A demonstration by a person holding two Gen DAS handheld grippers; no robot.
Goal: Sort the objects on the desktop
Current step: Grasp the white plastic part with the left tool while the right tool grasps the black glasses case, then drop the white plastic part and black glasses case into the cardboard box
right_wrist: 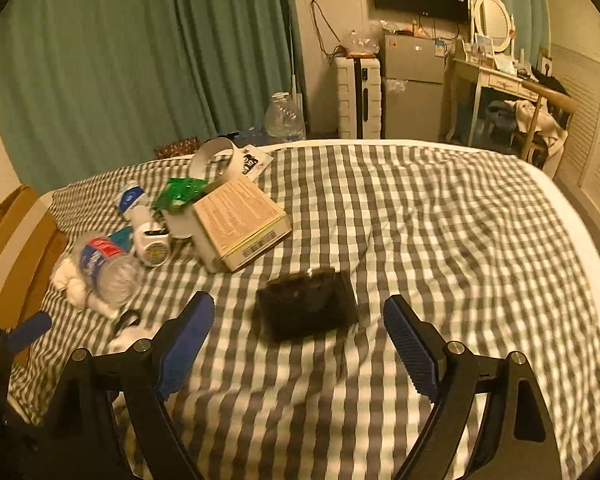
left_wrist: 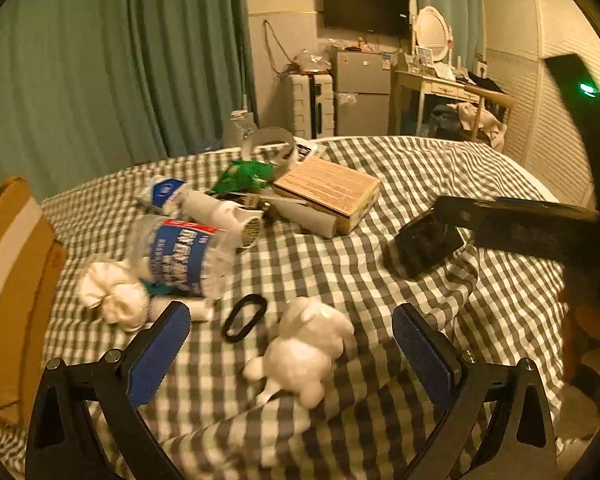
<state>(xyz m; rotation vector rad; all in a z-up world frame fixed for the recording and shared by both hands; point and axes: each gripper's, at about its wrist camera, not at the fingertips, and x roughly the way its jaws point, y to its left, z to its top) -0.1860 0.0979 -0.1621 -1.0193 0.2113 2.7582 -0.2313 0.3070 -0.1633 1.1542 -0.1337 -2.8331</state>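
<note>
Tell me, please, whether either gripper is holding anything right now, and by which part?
Nothing is held. The left gripper is open above the white plush toy, and the right gripper is open around the black box.

Both grippers look the same: left gripper (left_wrist: 291, 352) and right gripper (right_wrist: 299, 338) have black angular arms, silver round screws at the joints, and ribbed blue pads (right_wrist: 410, 346) on the fingers.

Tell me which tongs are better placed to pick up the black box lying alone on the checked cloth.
The right tongs. They are open with the black box straight ahead between the fingers. The left tongs, also open, face the white plush toy instead.
</note>
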